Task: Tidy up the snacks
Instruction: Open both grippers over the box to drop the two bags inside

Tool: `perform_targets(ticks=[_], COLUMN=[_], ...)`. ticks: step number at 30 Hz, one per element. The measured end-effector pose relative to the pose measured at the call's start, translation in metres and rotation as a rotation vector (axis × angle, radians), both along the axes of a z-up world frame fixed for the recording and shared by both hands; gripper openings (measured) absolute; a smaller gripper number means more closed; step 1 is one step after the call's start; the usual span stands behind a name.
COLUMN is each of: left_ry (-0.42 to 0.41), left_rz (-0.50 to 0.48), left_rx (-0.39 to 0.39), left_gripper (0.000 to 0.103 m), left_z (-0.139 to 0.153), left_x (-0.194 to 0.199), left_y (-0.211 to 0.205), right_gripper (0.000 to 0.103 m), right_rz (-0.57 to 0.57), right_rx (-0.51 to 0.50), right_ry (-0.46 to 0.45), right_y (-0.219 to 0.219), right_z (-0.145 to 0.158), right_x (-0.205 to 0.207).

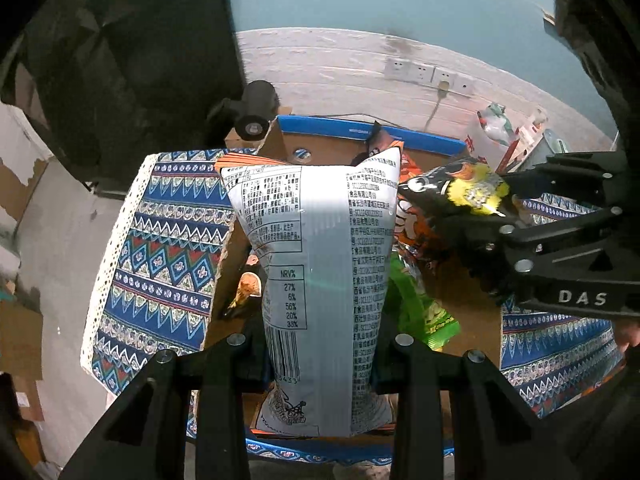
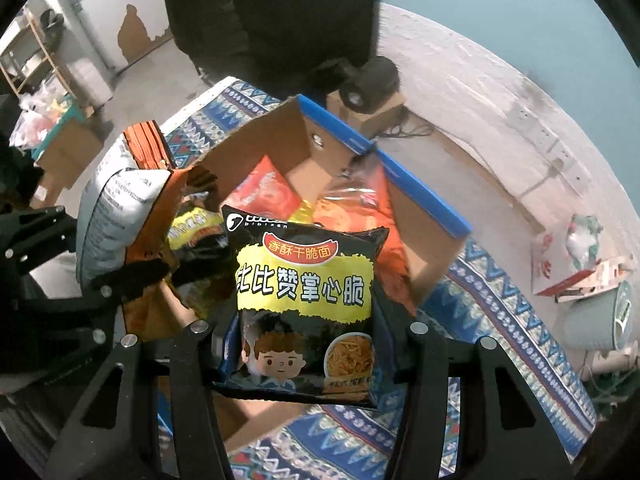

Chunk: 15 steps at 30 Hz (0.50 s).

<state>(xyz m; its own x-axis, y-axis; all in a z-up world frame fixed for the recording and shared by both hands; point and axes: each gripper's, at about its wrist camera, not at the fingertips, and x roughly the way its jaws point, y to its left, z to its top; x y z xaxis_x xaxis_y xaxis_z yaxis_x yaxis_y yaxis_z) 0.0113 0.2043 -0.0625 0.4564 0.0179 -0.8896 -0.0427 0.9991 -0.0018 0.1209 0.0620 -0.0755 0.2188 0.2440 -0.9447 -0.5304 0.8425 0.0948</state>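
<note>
My left gripper (image 1: 320, 364) is shut on a large white snack bag (image 1: 320, 280) with printed text, held upright over an open cardboard box (image 1: 360, 148). My right gripper (image 2: 308, 344) is shut on a black and yellow noodle snack packet (image 2: 304, 300), held above the same box (image 2: 424, 196). The right gripper and its packet (image 1: 468, 188) show at the right of the left wrist view. The left gripper (image 2: 100, 280) and the white bag (image 2: 116, 216) show at the left of the right wrist view. Orange snack bags (image 2: 352, 216) and a green bag (image 1: 420, 312) lie in the box.
The box stands on a blue patterned cloth (image 1: 160, 260) over a table. A black camera (image 1: 254, 110) sits on a small carton behind the box. A wall with sockets (image 1: 428, 74) is beyond. Cartons and clutter (image 2: 580, 264) lie on the floor at the right.
</note>
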Motion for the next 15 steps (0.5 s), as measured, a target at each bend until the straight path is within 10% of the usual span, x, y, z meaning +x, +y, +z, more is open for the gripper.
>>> perform_targets(ticks=[3, 8, 15], left_ry=[0.001, -0.019, -0.049], left_rz=[0.017, 0.05, 0.055], left_rx=[0.005, 0.029, 0.05], left_gripper=[0.037, 0.071, 0.08], left_z=[0.0, 0.007, 0.023], left_x=[0.0, -0.003, -0.008], left_y=[0.004, 0.009, 0.005], right_gripper=[0.053, 0.063, 0.074], right_rz=[0.002, -0.014, -0.07], right_rx=[0.014, 0.054, 0.087], right_ry=[0.005, 0.0, -0.037], right_y=[0.006, 0.004, -0.018], right_z=[-0.002, 0.003, 0.022], right_x=[0.002, 0.005, 0.002])
